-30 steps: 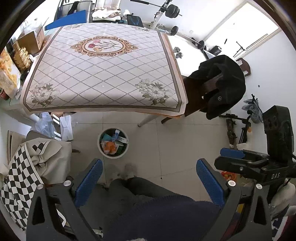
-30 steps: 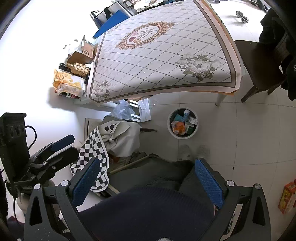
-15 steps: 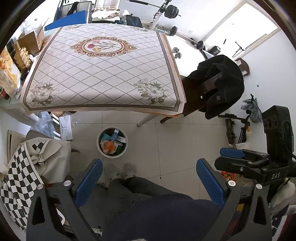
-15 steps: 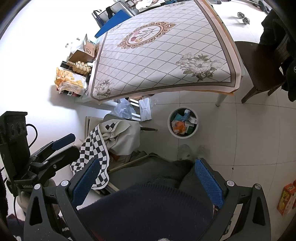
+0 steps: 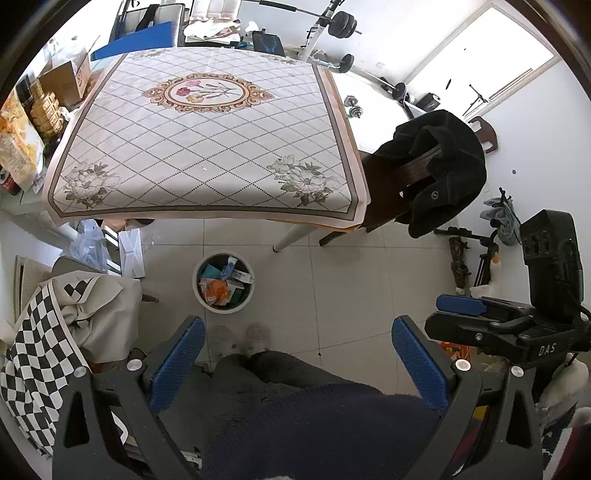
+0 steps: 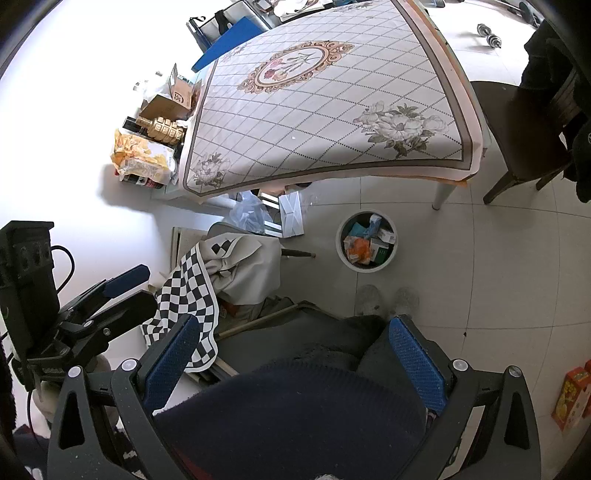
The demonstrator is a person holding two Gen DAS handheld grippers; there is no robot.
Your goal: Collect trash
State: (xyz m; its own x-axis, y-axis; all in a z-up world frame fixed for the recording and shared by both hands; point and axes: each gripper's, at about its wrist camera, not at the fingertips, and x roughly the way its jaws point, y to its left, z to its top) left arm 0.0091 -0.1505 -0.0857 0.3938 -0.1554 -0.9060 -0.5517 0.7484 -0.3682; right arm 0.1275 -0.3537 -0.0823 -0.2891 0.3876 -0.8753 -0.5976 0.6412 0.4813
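Note:
A round white trash bin [image 5: 207, 297] stands on the tiled floor in front of the table, with several wrappers and cartons [image 5: 221, 282] inside; it also shows in the right wrist view [image 6: 341, 254]. My left gripper [image 5: 297, 354] is open and empty, held high above the floor over the person's lap. My right gripper [image 6: 293, 350] is open and empty too, at the same height. Each gripper shows from the side in the other's view, the right gripper [image 5: 461, 306] and the left gripper [image 6: 125, 280]. The table with the flowered cloth [image 5: 203, 147] carries nothing.
A wooden chair with a black coat [image 5: 439, 170] stands right of the table. A chair draped in checkered cloth [image 5: 44, 332] stands to the left. Boxes and snack bags [image 6: 147, 155] lie against the left wall. Barbell weights [image 5: 343, 26] lie behind the table.
Both grippers have drifted slightly, so the table and bin sit a little lower in the left view. Both stay open and empty.

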